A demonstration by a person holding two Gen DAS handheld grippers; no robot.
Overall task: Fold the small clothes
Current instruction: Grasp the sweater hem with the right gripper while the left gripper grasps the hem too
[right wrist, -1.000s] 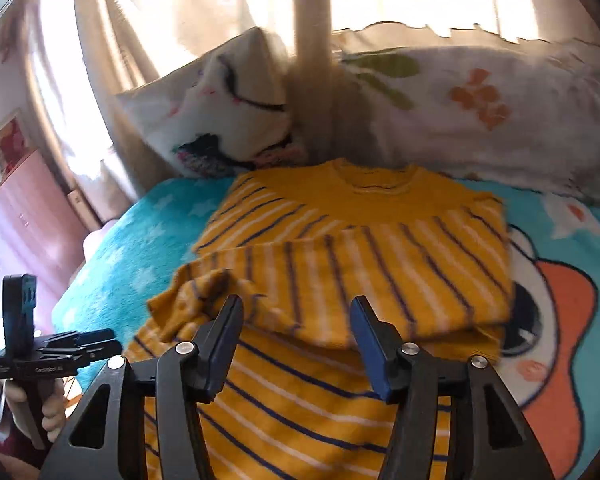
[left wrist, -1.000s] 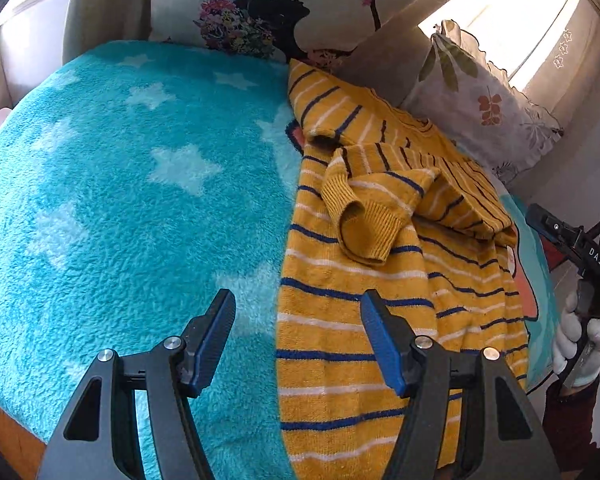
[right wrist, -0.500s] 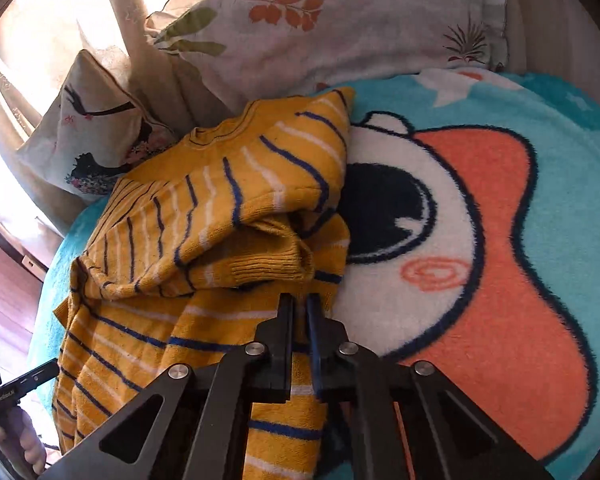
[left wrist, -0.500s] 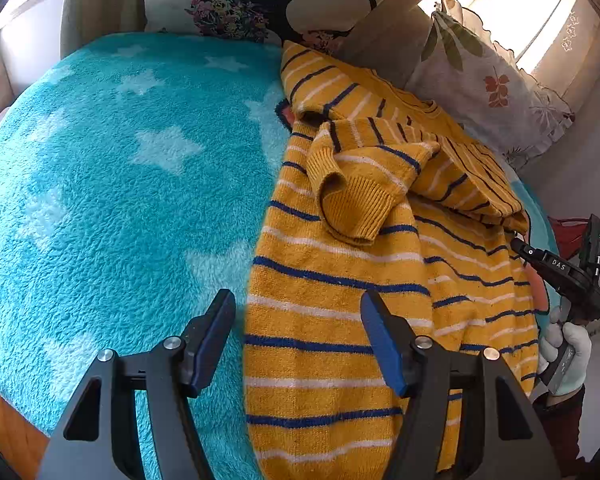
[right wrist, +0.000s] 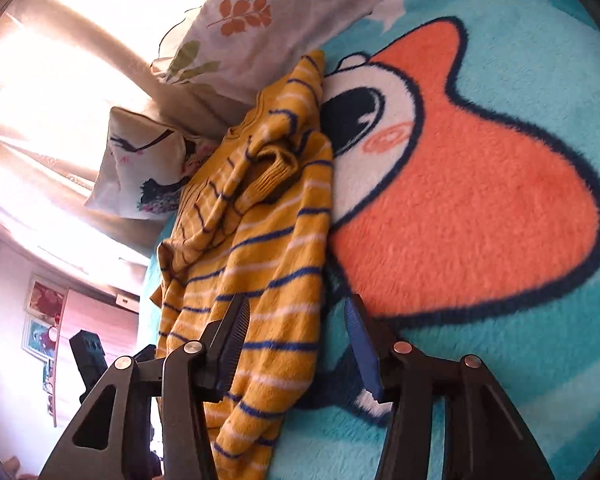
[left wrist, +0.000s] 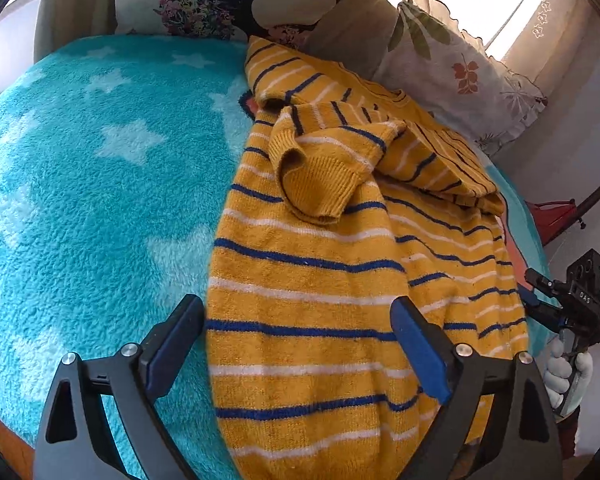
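A yellow sweater [left wrist: 320, 280] with blue and white stripes lies on a turquoise blanket [left wrist: 80, 200], both sleeves folded over its chest. My left gripper [left wrist: 296, 344] is open, its jaws straddling the sweater's lower left part near the hem. My right gripper [right wrist: 296, 340] is open at the sweater's [right wrist: 268, 264] right edge, low over the blanket [right wrist: 460, 200]. The right gripper also shows in the left wrist view [left wrist: 540, 300] at the sweater's right side, held by a gloved hand.
Two pillows [left wrist: 460, 64] lean against the curtained window behind the sweater's collar. The blanket carries white stars and an orange cartoon figure [right wrist: 480, 192]. The bed's front edge lies just below my left gripper. A red object [left wrist: 556, 216] stands beside the bed at right.
My right gripper swung to the sweater's right edge, was shut half a second ago and is now open. My left gripper moved right, over the sweater's lower part.
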